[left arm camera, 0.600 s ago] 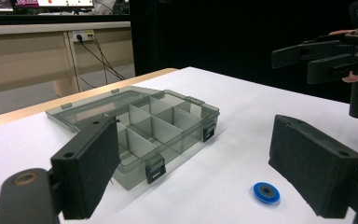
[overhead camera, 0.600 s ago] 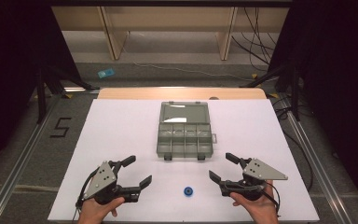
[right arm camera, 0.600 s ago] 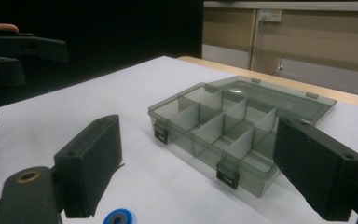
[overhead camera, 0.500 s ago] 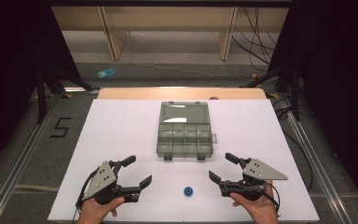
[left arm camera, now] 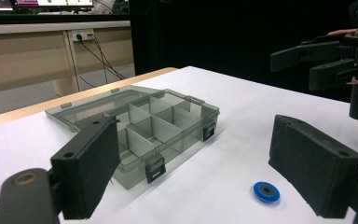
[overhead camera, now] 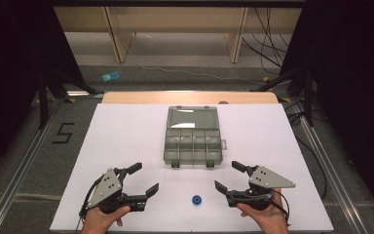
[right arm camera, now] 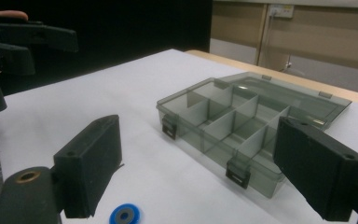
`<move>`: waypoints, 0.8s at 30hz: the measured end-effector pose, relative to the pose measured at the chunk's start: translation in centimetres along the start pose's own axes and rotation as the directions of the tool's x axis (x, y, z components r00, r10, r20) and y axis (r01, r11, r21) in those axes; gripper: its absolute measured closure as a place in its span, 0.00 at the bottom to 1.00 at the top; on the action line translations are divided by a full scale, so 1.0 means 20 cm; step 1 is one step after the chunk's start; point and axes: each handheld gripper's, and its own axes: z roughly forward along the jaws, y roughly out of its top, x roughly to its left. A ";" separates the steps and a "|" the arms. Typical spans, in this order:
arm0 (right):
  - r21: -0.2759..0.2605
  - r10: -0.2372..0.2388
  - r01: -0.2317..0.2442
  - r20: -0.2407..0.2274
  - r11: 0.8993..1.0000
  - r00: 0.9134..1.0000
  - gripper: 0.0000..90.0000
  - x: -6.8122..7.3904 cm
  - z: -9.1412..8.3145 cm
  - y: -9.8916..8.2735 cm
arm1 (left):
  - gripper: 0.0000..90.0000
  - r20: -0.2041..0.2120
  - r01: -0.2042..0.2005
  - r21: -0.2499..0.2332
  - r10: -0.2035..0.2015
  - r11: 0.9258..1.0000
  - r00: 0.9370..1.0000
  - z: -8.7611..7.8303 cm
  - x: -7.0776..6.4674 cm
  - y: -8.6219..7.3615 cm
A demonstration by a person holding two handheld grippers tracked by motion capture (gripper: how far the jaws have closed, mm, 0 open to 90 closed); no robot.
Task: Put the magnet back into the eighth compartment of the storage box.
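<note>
I hold my left tongs (overhead camera: 141, 181) and right tongs (overhead camera: 232, 176) low over the near edge of the white tabletop (overhead camera: 126, 136), both spread wide and gripping nothing. A small blue ring (overhead camera: 196, 199) lies flat on the tabletop between them, touching neither. Beyond it, toward the middle, sits a clear grey compartment box (overhead camera: 193, 140) with its lid (overhead camera: 192, 117) folded back flat, its compartments looking bare.
</note>
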 end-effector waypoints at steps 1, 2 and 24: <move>0.000 0.000 0.000 0.000 1.000 1.000 0.18 0.00 0.00 0.00 | 0.18 0.000 0.000 0.000 0.000 1.000 1.000 0.00 0.00 0.00; -0.006 0.006 -0.006 -0.019 1.000 1.000 0.18 0.00 0.01 0.00 | 0.18 -0.001 -0.001 0.001 0.001 1.000 1.000 0.00 0.00 0.00; 0.102 -0.102 0.111 -0.094 0.989 0.990 0.22 0.05 0.05 0.06 | 0.18 0.001 0.000 0.002 0.000 1.000 1.000 0.00 0.00 0.00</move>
